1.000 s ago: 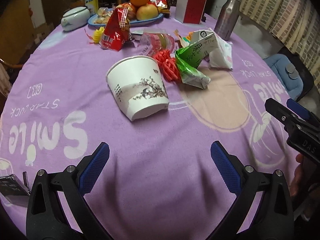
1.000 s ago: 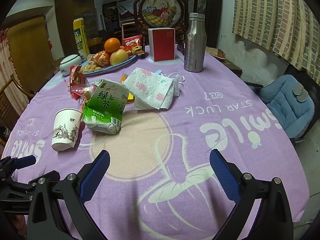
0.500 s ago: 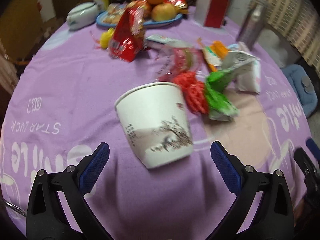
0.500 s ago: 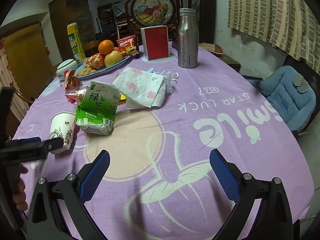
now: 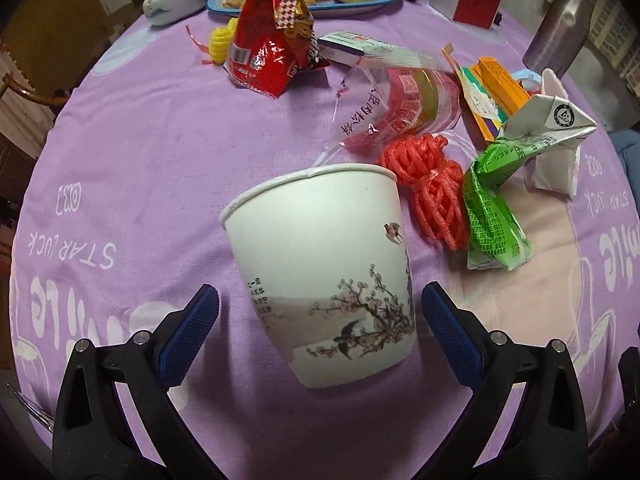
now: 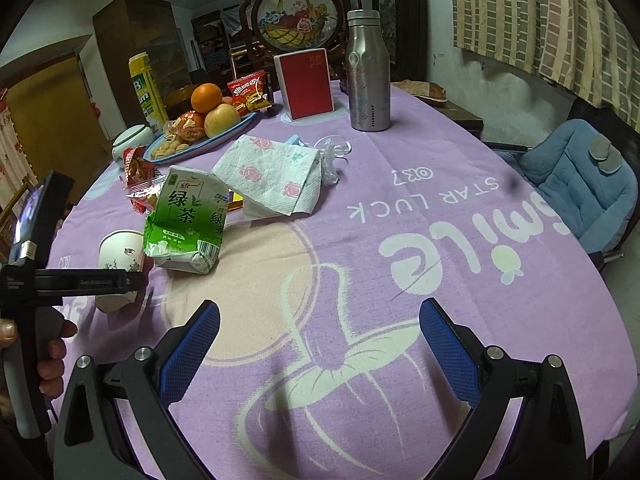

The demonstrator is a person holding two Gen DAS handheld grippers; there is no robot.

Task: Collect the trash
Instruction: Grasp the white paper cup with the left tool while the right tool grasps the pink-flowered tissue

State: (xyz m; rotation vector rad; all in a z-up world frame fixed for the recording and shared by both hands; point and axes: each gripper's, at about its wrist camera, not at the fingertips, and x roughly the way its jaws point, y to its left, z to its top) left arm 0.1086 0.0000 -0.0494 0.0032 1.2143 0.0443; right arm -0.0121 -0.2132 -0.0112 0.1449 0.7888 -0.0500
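Carton (image 6: 188, 222) reads "绿茶"; bottle (image 6: 368, 70) perhaps "STARBUCKS".

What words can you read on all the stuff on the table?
"绿茶": green tea carton.
"STARBUCKS": steel bottle, near its base.
"STAR LUCK", "OK?", "Smile": purple tablecloth, upside down in the right wrist view.
Paper cup: small characters, too small to read.
Clear wrapper: red characters, too warped to read.
Yellow box: a big "B", the rest unclear.

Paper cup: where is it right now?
In the left wrist view the paper cup stands on the purple tablecloth between the open fingers of the left gripper, with the red netting bundle just right of its rim.
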